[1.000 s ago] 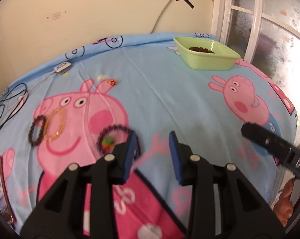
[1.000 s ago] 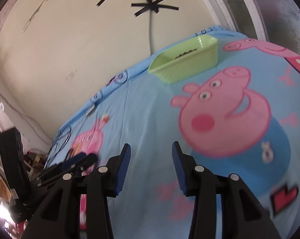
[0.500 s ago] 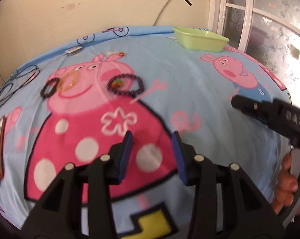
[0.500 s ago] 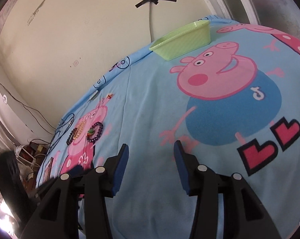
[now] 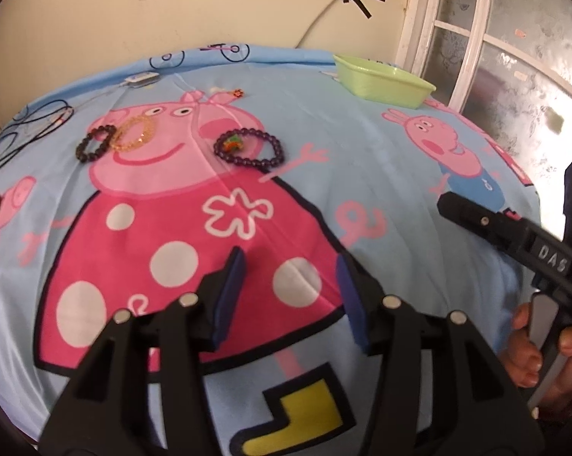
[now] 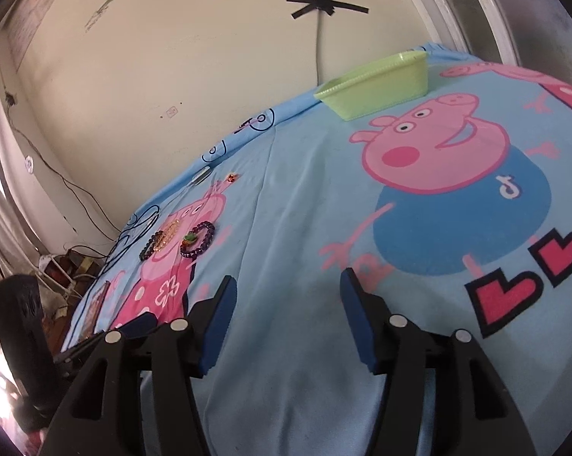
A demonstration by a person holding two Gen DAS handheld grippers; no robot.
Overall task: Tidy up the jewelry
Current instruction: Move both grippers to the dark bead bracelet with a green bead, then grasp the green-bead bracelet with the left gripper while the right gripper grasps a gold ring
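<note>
While both the left gripper (image 5: 290, 296) and right gripper (image 6: 286, 323) were held spread and empty, three bracelets (image 5: 250, 148) were seen well apart from the green tray (image 5: 385, 83).

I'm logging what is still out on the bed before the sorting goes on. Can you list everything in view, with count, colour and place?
purple bead bracelet: 1, dark purple, on the pig print's cheek.
small charm: 1, orange and green, inside the purple bracelet's loop.
black bead bracelet: 1, black, at the print's left edge.
gold bracelet: 1, gold, beside the black one, seemingly touching.
small trinket: 1, red-orange, near the pig's ears.
green tray: 1, light green, far right by the window; contents hidden.
bedsheet: 1, light blue with pink pigs.
cables: several, black, far left edge.
left gripper: 1, black with blue pads, open, empty.
right gripper: 1, same colours, open, empty.
</note>
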